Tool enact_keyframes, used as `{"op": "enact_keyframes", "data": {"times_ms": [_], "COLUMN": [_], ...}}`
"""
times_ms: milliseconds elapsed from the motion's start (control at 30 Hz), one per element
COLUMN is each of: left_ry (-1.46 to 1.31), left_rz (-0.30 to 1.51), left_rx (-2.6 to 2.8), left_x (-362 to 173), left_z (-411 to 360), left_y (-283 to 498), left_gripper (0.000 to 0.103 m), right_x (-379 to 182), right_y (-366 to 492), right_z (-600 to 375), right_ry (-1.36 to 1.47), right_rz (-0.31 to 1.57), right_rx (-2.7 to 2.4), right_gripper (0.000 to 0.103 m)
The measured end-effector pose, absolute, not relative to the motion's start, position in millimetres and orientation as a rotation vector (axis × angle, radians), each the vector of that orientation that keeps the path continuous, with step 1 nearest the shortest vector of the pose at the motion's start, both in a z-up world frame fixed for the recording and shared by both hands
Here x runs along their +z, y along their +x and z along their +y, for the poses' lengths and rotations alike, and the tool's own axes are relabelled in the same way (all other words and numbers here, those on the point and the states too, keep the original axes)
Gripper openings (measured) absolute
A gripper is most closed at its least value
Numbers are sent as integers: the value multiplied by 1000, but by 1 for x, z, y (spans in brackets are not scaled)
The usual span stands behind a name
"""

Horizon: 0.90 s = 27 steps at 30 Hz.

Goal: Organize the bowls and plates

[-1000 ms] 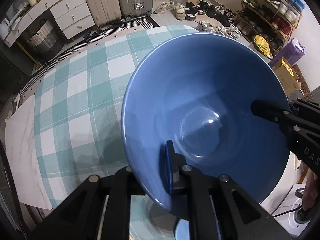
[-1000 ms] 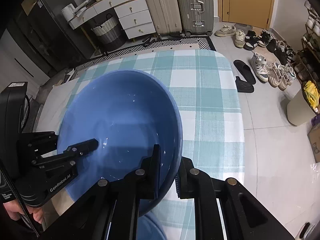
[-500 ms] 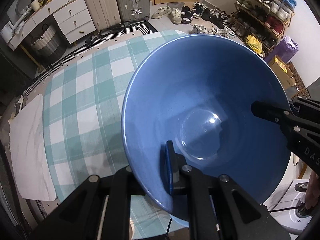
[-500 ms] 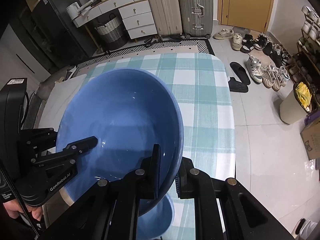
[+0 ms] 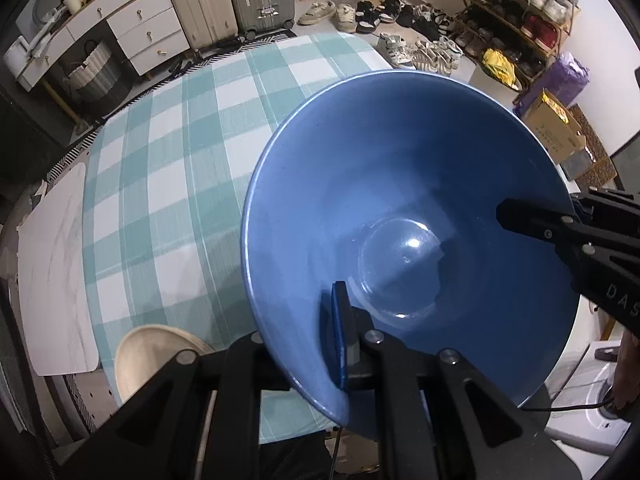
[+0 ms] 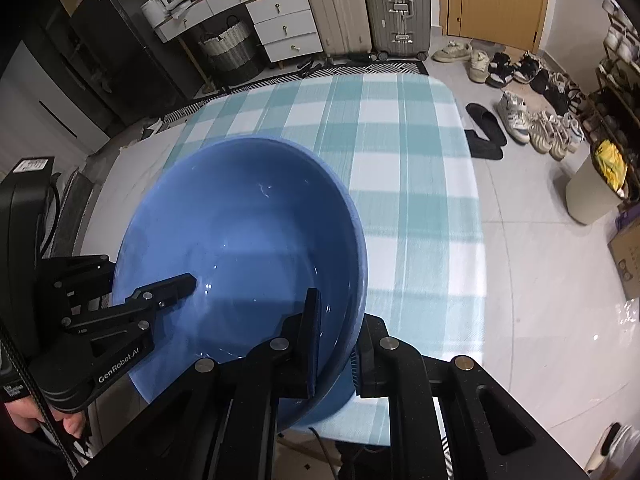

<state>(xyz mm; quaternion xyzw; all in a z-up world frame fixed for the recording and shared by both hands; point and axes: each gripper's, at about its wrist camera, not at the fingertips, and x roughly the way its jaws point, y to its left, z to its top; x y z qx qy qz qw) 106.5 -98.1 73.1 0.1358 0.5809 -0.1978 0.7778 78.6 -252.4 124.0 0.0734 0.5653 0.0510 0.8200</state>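
Above the checked tablecloth (image 5: 168, 168), both grippers, left (image 5: 316, 344) and right (image 6: 336, 344), clamp the empty blue bowl's (image 5: 400, 208) rim (mouth up, tilted); cream plate (image 5: 148, 352) at seven o'clock.

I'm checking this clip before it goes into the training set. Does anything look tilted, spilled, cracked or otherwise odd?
Nothing stands out. The blue bowl is empty and looks intact, held by its rim between the left gripper and the right gripper, above the checked tablecloth. A cream plate sits flat near the table's edge.

"GenRobot.AI" is printed on the left tongs (image 6: 191, 280); "DAS" shows on the right tongs (image 5: 505, 216).
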Motion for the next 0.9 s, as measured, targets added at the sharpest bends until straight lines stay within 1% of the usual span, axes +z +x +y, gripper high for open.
{"op": "enact_keyframes", "data": {"times_ms": [200,600,733,900], "left_ry": [308,330,345,368], "left_rz": [1248,1239,1196,1166], "left_rx": [-406,-372,-356,-342], "left_x": [51,8,5,5], "left_z": [-98,-98,-99,-100], "left_y": [84,69,62,57], "left_gripper": [12,13,14,18], "right_x": [99,49,39,35], "right_y": [54,41,41,39], "right_z": [-248,-252,-249,-250], "right_ry": [166,217,176,151], "right_rz": [1218,1197,1185,1178], "right_rx": [113,91,67,64], "right_gripper": [12,12,12,12]}}
